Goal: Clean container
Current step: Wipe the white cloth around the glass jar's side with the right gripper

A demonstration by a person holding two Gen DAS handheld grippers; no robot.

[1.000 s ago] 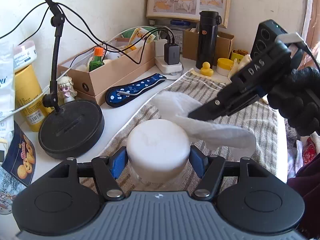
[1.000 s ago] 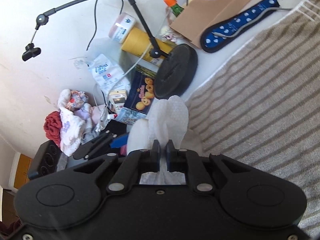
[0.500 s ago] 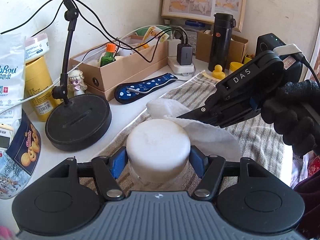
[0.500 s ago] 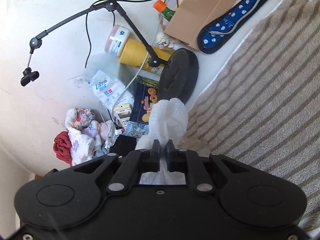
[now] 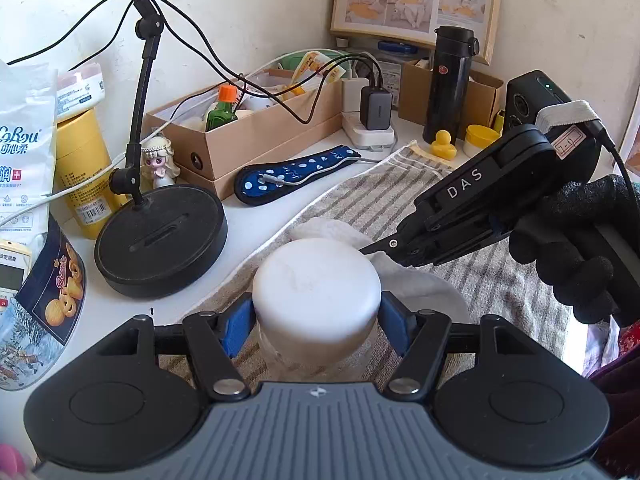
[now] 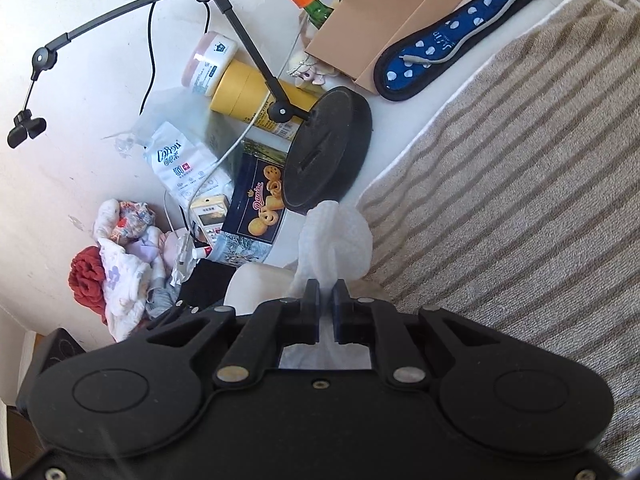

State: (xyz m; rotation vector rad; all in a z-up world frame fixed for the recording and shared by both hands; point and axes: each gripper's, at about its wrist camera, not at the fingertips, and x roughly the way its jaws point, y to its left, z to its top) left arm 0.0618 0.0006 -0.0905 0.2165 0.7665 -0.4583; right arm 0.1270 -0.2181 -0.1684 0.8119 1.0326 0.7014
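The left gripper [image 5: 316, 312] has its 2 blue pads [image 5: 236, 326] pressed on both sides of what it holds. The right gripper [image 6: 327, 294] has its 2 fingers nearly together, pinching something. A black-gloved hand [image 5: 576, 256] holds it.

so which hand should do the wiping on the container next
Right. The right gripper already pinches the white wipe beside the container's lid, while the left gripper is clamped around the container, steadying it.
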